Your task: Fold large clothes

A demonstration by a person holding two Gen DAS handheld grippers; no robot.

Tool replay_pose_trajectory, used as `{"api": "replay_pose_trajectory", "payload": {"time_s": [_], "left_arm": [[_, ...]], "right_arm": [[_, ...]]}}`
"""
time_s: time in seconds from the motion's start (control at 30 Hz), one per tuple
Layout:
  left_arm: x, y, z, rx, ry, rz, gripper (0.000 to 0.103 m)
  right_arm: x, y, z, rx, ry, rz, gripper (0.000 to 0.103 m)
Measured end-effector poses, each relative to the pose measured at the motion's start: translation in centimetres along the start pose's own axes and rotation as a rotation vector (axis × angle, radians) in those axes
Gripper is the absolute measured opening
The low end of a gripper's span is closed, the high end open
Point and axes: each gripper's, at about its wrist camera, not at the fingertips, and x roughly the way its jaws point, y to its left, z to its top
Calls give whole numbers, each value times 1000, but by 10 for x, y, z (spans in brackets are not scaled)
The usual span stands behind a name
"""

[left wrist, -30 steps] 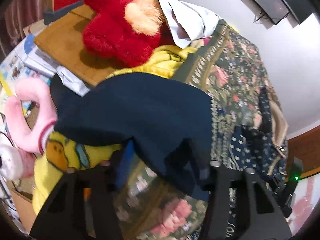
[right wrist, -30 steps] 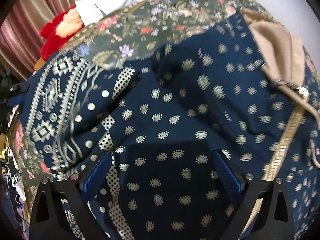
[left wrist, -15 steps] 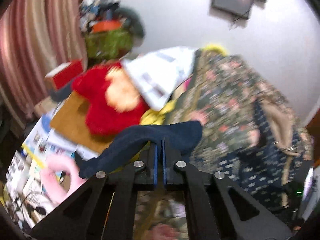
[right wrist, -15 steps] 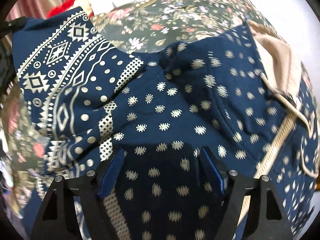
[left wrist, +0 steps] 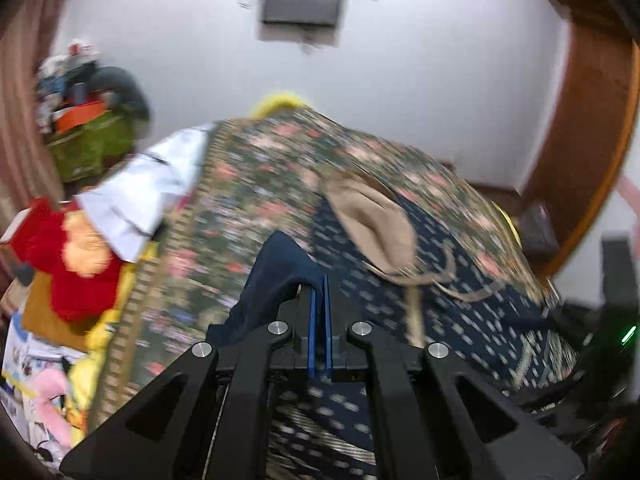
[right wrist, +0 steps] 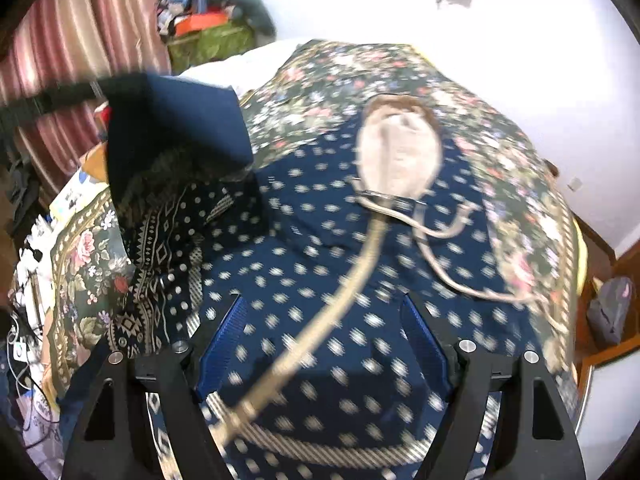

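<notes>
A large navy hoodie (right wrist: 328, 248) with pale dots, a beige hood lining (right wrist: 400, 152) and beige drawstrings lies spread on the floral bedspread (right wrist: 360, 68). My left gripper (left wrist: 319, 300) is shut on the navy sleeve (left wrist: 276, 276) and holds it lifted above the bed. The lifted sleeve (right wrist: 172, 120) also shows at the upper left of the right wrist view. My right gripper (right wrist: 324, 344) is open and empty, hovering just over the hoodie's lower front. The hoodie's body (left wrist: 440, 304) lies to the right in the left wrist view.
A red plush toy (left wrist: 68, 256), a white cloth (left wrist: 148, 188) and yellow and pink soft things (left wrist: 52, 396) lie at the bed's left edge. A green pile (right wrist: 208, 40) and striped curtain (right wrist: 68, 52) stand behind. A wooden door frame (left wrist: 580, 140) stands at right.
My left gripper closed on the sleeve, lifted it and carried it right, over the hoodie. My right gripper stayed open and drew back from the fabric, so more of the hoodie shows.
</notes>
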Motion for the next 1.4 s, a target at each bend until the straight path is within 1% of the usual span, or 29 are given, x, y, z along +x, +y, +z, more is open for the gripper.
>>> {"api": "replay_pose_trajectory", "payload": {"time_s": [0.03,0.13,0.27,0.37,0.47,0.5,0.53,0.6,0.63,0.7,0.77,0.8,0.9,1.03,1.07,1.23,1.33,1.4], "left_arm": [[8,-14,-6,16,28,-28,2],[30,-51,-31,50,123,-93,2],[58,-85,-70,53,265,-157,2],[71,-98,-95,49,355,-176,2],[76,-96,-109,47,411,-171,3],[74,-94,-112,48,421,-171,7],[70,-90,-113,45,430,-174,9],[58,-80,-112,28,429,-185,18],[49,-73,-110,23,413,-181,21],[30,-58,-104,22,356,-147,40],[9,-36,-97,11,288,-98,48],[-1,-23,-94,0,256,-64,51],[-22,18,-91,-30,200,34,52],[-32,70,-94,-69,191,128,52],[-34,83,-97,-83,194,142,52],[-26,119,-118,-146,229,151,52],[-18,128,-129,-144,251,144,52],[-10,129,-135,-129,266,137,52]], "right_arm": [[-1,-7,1,10,-1,1,77],[-17,-30,-18,42,-6,-22,77],[-25,-51,-39,73,10,-40,77],[-28,-62,-52,88,28,-42,77],[-28,-64,-59,94,44,-31,77],[-27,-63,-60,93,46,-25,77],[-26,-61,-60,90,46,-22,77],[-27,-55,-57,80,42,-10,77],[-27,-50,-55,72,37,-3,77],[-27,-37,-47,52,27,14,77],[-24,-20,-35,28,14,35,77],[-22,-13,-30,17,10,45,77],[-12,20,-13,-25,10,76,77],[14,68,6,-93,36,111,77],[28,84,11,-110,55,119,77],[86,129,27,-142,153,148,77],[124,148,34,-156,202,144,77],[145,157,38,-167,215,120,77]]}}
